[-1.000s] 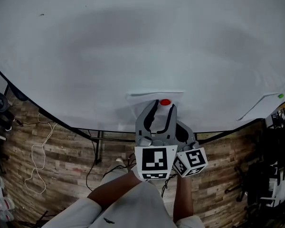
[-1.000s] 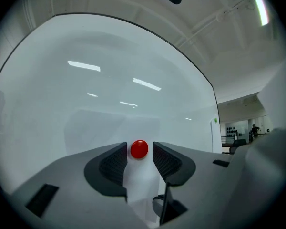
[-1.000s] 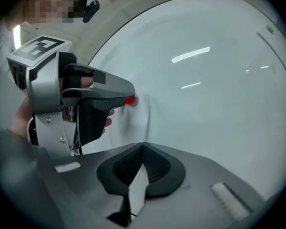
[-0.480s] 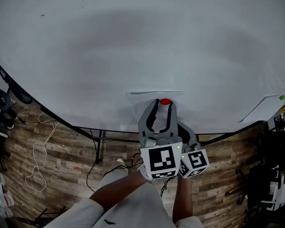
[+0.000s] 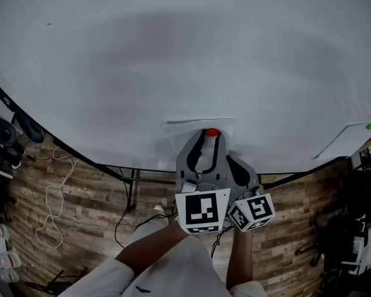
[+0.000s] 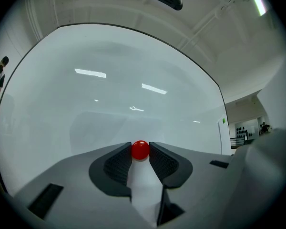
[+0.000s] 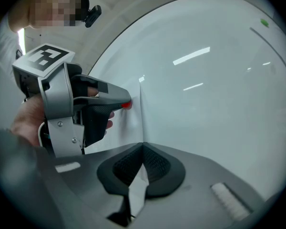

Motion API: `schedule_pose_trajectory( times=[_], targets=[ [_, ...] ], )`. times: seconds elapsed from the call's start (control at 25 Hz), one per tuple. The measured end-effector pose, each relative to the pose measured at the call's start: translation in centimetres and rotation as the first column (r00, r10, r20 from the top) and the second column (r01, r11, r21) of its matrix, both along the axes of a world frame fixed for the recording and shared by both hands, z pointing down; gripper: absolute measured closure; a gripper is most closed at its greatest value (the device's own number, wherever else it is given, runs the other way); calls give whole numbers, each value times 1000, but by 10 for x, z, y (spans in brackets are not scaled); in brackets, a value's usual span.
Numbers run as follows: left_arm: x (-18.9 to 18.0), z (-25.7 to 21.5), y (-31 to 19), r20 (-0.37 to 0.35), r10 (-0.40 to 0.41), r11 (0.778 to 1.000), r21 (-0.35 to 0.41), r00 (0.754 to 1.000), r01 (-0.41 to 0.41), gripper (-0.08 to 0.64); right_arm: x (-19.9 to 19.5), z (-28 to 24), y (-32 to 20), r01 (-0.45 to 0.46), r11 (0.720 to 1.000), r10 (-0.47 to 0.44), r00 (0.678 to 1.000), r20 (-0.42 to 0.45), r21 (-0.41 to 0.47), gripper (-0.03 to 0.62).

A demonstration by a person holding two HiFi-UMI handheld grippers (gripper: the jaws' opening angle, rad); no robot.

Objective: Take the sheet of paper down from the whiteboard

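Observation:
A white sheet of paper [image 5: 187, 129] lies flat on the whiteboard [image 5: 173, 54], pinned by a round red magnet [image 5: 211, 132]. My left gripper [image 5: 211, 137] points at the board, and its jaws are closing with the magnet [image 6: 140, 150] between the pads, touching both. Just to its right, my right gripper [image 5: 232, 161] is shut on the paper's side edge. In the right gripper view that edge [image 7: 142, 123] runs straight into the closed jaws of the right gripper [image 7: 143, 149], with the left gripper [image 7: 125, 102] and magnet [image 7: 127, 105] beyond.
A second sheet [image 5: 349, 138] with a green magnet [image 5: 369, 127] hangs at the board's right end. Below the board are its stand legs [image 5: 128, 190], loose cables [image 5: 52, 197] on the wooden floor, dark gear [image 5: 9, 135] at left and racks [image 5: 358, 203] at right.
The left gripper's jaws have narrowed around the red magnet. Both hands have stayed nearly where they were, and the paper has not moved.

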State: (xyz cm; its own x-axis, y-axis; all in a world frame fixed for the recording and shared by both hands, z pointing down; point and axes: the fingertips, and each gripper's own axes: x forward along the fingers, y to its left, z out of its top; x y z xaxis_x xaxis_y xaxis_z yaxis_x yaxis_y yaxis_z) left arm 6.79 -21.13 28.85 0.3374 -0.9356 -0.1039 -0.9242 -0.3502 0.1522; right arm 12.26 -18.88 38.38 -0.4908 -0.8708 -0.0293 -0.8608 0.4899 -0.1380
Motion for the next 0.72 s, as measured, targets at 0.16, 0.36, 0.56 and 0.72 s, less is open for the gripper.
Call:
schedule_pose_trajectory(
  times=[0.16,0.36,0.56,0.72],
  targets=[
    [0,-1,2,-6,39,999,-10,999,-39,443,1,-1,-1,-8,1000,8,1000,17,-5,582],
    [-1,0,3,-13,74,997,-15,997,-74,448,5,-2,1,-22,1000,23,999,29,-7,583],
    [-9,9,4,-18,97,995,-32,995,-98,451,3,1,5,-32,999,32,999,26,-8,583],
    [-15,10,11,-17,118,993,-26,993,-118,451,0,0,9,-47,999,48,998,31,-9,583]
  ],
)
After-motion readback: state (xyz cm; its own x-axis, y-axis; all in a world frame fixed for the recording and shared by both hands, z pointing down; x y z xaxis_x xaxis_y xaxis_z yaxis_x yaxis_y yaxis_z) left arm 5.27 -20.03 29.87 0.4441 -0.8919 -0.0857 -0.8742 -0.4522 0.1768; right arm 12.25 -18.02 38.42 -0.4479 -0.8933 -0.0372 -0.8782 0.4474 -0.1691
